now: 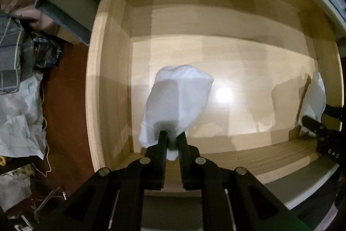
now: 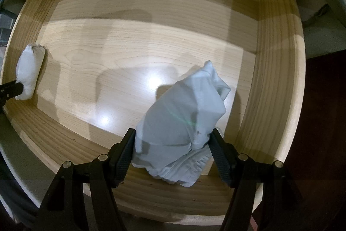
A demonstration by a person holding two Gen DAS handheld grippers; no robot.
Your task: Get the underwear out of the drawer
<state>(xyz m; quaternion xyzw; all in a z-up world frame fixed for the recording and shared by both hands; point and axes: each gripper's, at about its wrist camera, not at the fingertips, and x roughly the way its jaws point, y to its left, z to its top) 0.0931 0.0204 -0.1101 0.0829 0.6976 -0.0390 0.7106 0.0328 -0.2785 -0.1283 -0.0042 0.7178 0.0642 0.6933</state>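
An open wooden drawer lies below both grippers. My left gripper points down over its left part, shut on a bunched piece of white underwear that hangs clear of the drawer floor. In the right wrist view my right gripper has its ribbed pads pressed on both sides of a larger folded white underwear piece, held above the drawer bottom near its right wall. Each gripper also shows at the edge of the other's view: right gripper, left gripper.
Left of the drawer is reddish-brown floor with a heap of checked clothes and pale plastic bags. A grey-blue padded edge overhangs the drawer's back. Apart from the two held pieces, nothing shows inside the drawer.
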